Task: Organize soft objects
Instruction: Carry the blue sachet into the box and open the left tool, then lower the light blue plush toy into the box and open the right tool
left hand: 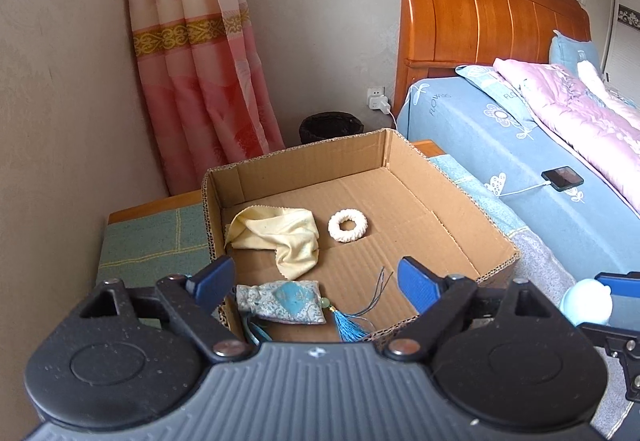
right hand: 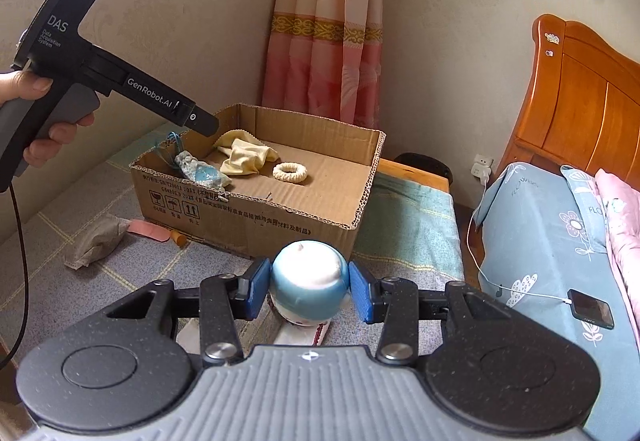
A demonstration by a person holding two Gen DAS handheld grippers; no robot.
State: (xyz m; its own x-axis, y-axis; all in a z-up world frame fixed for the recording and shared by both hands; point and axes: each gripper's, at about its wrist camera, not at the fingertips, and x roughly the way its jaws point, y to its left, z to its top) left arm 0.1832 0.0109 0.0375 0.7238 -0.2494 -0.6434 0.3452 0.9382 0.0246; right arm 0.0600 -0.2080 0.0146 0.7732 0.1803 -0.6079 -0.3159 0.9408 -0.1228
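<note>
I have the open brown cardboard box (right hand: 256, 201) standing on the green and grey checked mat (right hand: 404, 225) beside the bed, its flaps cut away, so it serves as the bin that the soft things go into from above. On its far left floor the pale yellow cloth (left hand: 276, 237) lies crumpled, and just to its right sits the cream knitted ring (left hand: 347, 226), apart from the cloth; I take both as already sorted.

At the near edge of the box floor lies the blue patterned fabric sachet with a turquoise tassel (left hand: 282, 305). My left gripper (left hand: 316, 283) hangs over it with its jaws spread wide and nothing between the pads, so I read the sachet as set down there and let go.

My right gripper (right hand: 308, 291) is clamped on the round blue and white soft toy (right hand: 308, 279), one pad on each flank, held off the mat on the near side of the box, probably so it clears the wall on the way in. A grey pouch (right hand: 96, 239) and a pink strip (right hand: 150, 230) lie on the mat left of the box, not yet collected.
</note>
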